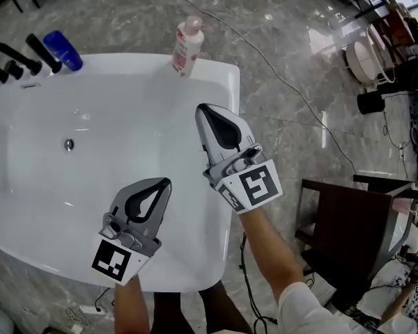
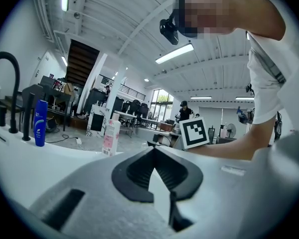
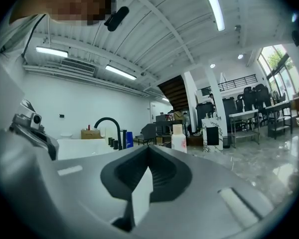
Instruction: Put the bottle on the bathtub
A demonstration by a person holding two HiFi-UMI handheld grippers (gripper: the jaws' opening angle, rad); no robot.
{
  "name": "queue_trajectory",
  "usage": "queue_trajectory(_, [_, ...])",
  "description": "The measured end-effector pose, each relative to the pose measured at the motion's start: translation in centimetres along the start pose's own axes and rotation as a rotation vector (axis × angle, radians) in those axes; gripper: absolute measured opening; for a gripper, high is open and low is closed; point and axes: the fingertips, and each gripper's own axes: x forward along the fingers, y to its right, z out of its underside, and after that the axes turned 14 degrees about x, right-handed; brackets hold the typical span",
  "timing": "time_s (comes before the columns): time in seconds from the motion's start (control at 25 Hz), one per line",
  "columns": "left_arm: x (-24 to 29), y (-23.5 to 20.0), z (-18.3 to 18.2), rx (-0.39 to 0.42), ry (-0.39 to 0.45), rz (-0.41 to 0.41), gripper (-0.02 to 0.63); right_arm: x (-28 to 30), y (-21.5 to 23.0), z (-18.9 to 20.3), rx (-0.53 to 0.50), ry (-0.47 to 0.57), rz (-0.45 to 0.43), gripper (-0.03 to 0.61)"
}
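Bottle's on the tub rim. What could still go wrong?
The pink-and-white bottle stands near a corner on the narrow rim of the white bathtub; a nudge could tip it onto the floor. The right gripper, shut and empty, points toward it, so a forward move might clip it.

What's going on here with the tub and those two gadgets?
A person holds a gripper in each hand over a white bathtub. The left gripper and right gripper are both shut and empty. The pink bottle stands upright on the tub's far rim, so the placing looks done. A blue bottle stands by the black faucet.
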Motion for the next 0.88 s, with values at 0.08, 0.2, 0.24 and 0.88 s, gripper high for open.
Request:
queue_trajectory(0.08, [-0.3, 0.1, -0.6, 0.002, 0.003, -0.004, 0.003, -1.0, -1.0, -0.6, 0.031, 0.010, -0.008, 0.011])
queue_trajectory(0.2, [-0.7, 0.5, -1.3, 0.005, 0.003, -0.003, 0.003, -2.6, -2.7, -1.8, 0.035, 0.024, -0.021, 0.011])
queue_trajectory(0.24, [-0.7, 0.5, -1.5, 0.007, 0.003, -0.001, 0.003, -3.1, -3.2, -2.1, 0.022, 0.024, -0.025, 0.011])
queue_trajectory(0.88, [-1.5, 1.2, -3.6, 0.017, 0.002, -0.005, 0.003, -10.2, -8.3, -3.8, 0.033, 0.025, -0.011, 0.011])
